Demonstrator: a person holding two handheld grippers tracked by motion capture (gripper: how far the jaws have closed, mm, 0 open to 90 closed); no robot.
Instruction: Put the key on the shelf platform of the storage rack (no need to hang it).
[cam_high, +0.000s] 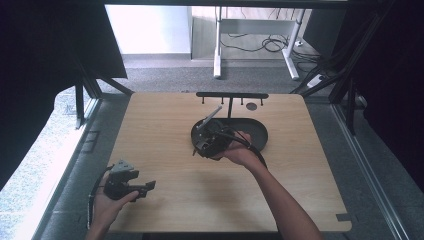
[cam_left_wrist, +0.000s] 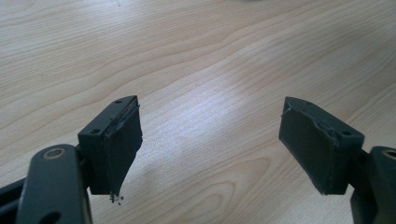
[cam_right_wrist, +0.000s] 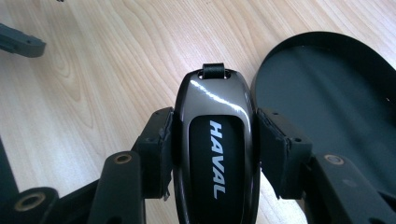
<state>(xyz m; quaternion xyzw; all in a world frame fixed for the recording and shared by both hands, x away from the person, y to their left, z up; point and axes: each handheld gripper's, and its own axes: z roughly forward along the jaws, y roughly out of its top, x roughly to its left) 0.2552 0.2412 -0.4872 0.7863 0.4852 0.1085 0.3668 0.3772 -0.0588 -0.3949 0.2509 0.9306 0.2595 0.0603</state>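
A shiny black car key fob with the white word HAVAL (cam_right_wrist: 215, 149) sits low in the middle of the right gripper view, closest to the camera. The right gripper (cam_right_wrist: 215, 144) has its two black jaws pressed tight on the sides of the fob, holding it just above the light wooden table (cam_right_wrist: 93, 70). A flat black oval tray (cam_right_wrist: 327, 93) lies at the right of that view. In the high view, the right gripper (cam_high: 210, 137) is in the middle of the frame, at the tray's (cam_high: 257, 131) left end. The left gripper (cam_high: 142, 189) rests at the lower left, its jaws wide apart with nothing between them.
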